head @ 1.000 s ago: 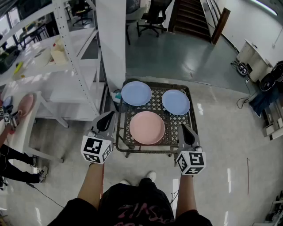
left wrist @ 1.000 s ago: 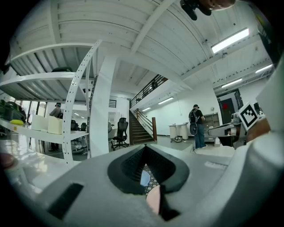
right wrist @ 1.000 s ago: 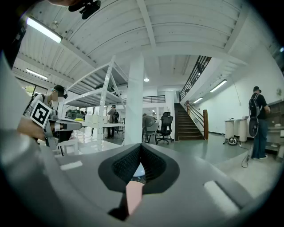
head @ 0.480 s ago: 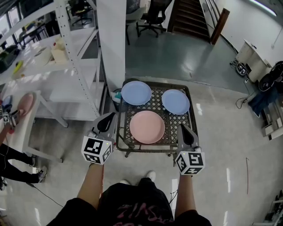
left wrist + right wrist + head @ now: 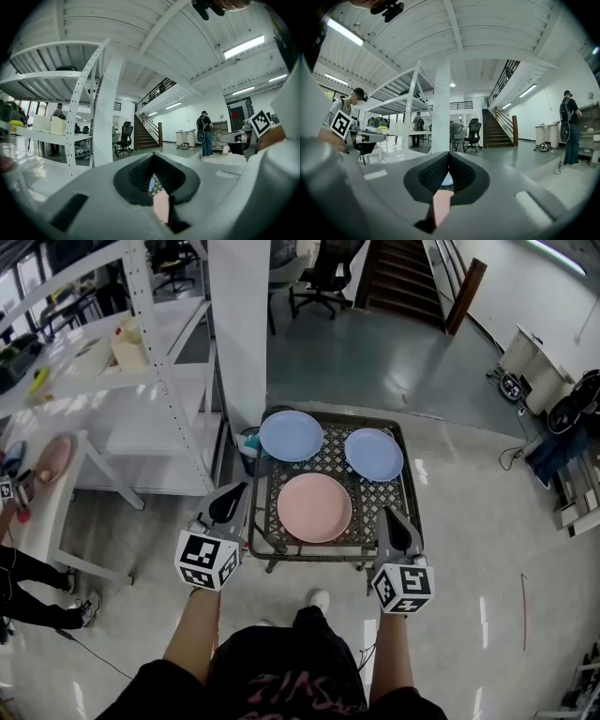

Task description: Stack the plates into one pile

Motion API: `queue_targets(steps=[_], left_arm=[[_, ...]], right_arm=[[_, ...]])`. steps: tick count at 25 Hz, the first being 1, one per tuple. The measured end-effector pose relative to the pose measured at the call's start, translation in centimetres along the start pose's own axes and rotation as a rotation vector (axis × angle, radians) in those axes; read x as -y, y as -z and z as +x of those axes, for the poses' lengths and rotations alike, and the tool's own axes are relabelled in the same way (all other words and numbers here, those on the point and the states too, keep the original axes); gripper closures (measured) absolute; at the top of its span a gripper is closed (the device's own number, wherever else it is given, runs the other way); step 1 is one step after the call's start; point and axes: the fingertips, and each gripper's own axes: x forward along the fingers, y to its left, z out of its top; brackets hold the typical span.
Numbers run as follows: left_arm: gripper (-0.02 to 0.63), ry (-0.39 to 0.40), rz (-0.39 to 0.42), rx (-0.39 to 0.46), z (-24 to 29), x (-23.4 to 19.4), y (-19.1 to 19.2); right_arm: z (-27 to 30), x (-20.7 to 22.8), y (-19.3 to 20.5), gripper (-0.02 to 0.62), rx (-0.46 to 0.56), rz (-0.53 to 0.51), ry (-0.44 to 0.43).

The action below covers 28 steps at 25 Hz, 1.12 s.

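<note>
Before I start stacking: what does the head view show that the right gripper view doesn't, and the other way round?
Head view only: all three plates whole, the pink plate, left blue plate and right blue plate lying apart on the wire table. Right gripper view only: the right tongs seen head-on, jaws closed with nothing between them, and a person with a backpack at far right. Both: the white pillar, the staircase, and at least a sliver of the pink plate.
</note>
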Motion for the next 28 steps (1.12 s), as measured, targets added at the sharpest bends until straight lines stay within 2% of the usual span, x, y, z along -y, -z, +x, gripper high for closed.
queue_targets(steps=[15, 28], left_arm=[[0.615, -0.006, -0.015, -0.042, 3.9, 0.7, 1.2], [0.615, -0.054, -0.026, -0.131, 10.8, 0.1, 4.2]], right_arm=[[2.1, 3.6, 0.9, 0.583, -0.005, 0.032, 0.001], [8.8, 9.0, 4.0, 0.583, -0.064, 0.085, -0.045]])
